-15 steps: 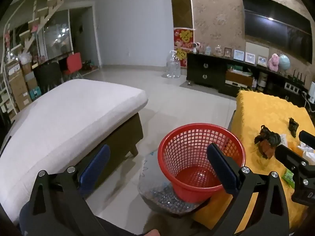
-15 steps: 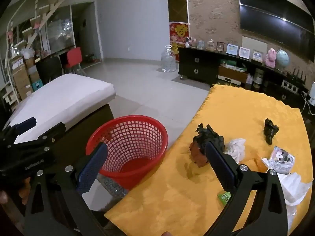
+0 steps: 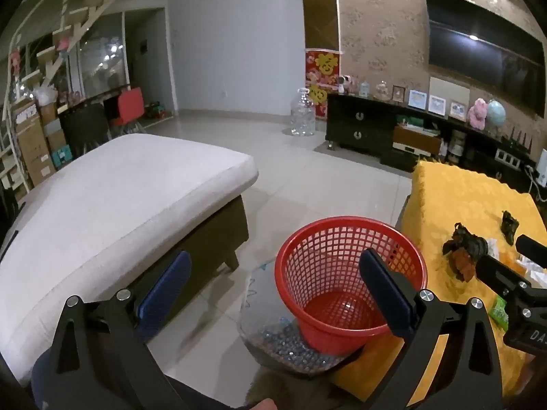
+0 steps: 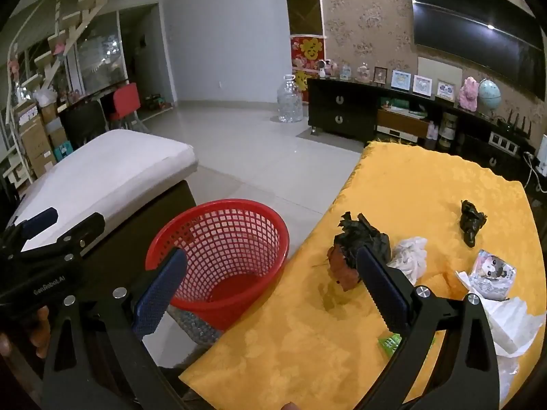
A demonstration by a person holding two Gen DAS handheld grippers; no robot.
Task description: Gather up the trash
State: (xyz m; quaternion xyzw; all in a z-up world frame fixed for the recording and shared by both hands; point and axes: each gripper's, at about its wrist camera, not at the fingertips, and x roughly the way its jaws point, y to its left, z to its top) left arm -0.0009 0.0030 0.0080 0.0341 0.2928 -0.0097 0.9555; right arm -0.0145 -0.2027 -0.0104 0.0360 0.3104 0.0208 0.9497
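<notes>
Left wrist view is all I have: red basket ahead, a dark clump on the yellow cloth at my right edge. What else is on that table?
Observer: Beside the dark clump lies a crumpled white tissue, which your view nearly cuts off.
Operator: Any more trash past that?
Observer: Yes, a shiny wrapper with a cartoon face sits toward the right side of the cloth, on white crumpled paper.
Operator: Is the right gripper holding anything?
Observer: No. The right gripper is open and empty, above the near table edge, one finger over the red basket, the other in front of the clump.
</notes>
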